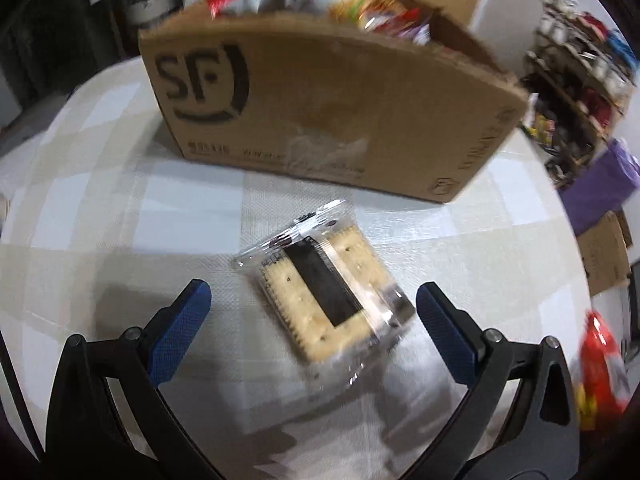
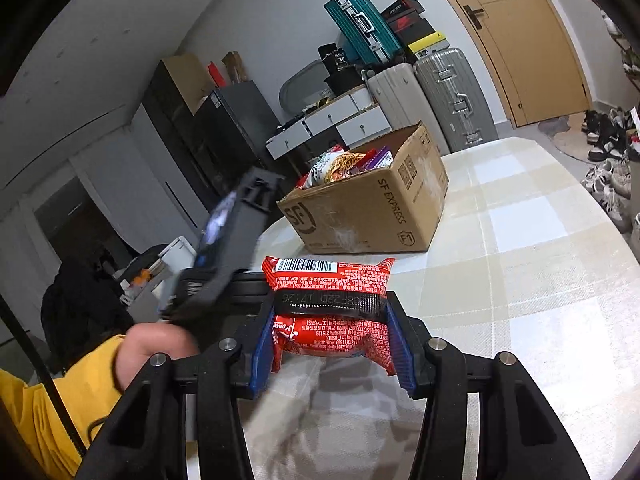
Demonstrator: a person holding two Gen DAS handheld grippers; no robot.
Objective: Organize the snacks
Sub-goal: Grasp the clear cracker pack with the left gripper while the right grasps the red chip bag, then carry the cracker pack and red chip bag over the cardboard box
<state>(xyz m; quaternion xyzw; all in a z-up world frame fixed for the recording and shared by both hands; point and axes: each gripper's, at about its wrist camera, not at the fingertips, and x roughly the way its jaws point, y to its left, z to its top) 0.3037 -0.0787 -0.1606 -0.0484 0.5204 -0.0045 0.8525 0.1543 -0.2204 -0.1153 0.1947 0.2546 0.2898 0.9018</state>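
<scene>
Two views: one from each hand-held gripper, both taking the cardboard box as landmark.

Left wrist view, landmark: the cardboard box [image 1: 320, 100], marked SF, stands on the checked table [image 1: 100, 220], heaped with snack packets [image 1: 360, 4].

Left wrist view, task thing: a cracker pack [image 1: 320, 292] in clear wrap lies flat on the table, just in front of the box.

Left wrist view, claw: the left gripper [image 1: 312, 300] is spread wide, one blue pad on either side of the cracker pack; neither pad is seen touching it.

Left wrist view, step: the pack appears to be lined up for a pick. Next, the jaws would need lowering and closing squarely on the pack's edges.

Left wrist view, surroundings: a red packet [image 1: 600, 364] shows at the right edge, well to the right of the box; cluttered shelves [image 1: 580, 92] stand beyond the box's right end. The picture is blurred.

Right wrist view, landmark: the same cardboard box [image 2: 372, 208] is seen further up the table [image 2: 540, 260], open, with packets inside.

Right wrist view, task thing: a red snack packet [image 2: 332, 312] is held up, nearer the camera than the box.

Right wrist view, claw: the right gripper [image 2: 330, 344] is clenched on the red packet, both blue pads pressing its sides.

Right wrist view, step: the packet is judged ready to be carried to the box and dropped in.

Right wrist view, in the way: the other gripper's body [image 2: 228, 248], a hand [image 2: 160, 344] and a yellow sleeve [image 2: 48, 412] sit left of the packet, between it and the box's near corner. Suitcases [image 2: 440, 96] stand behind the box.
</scene>
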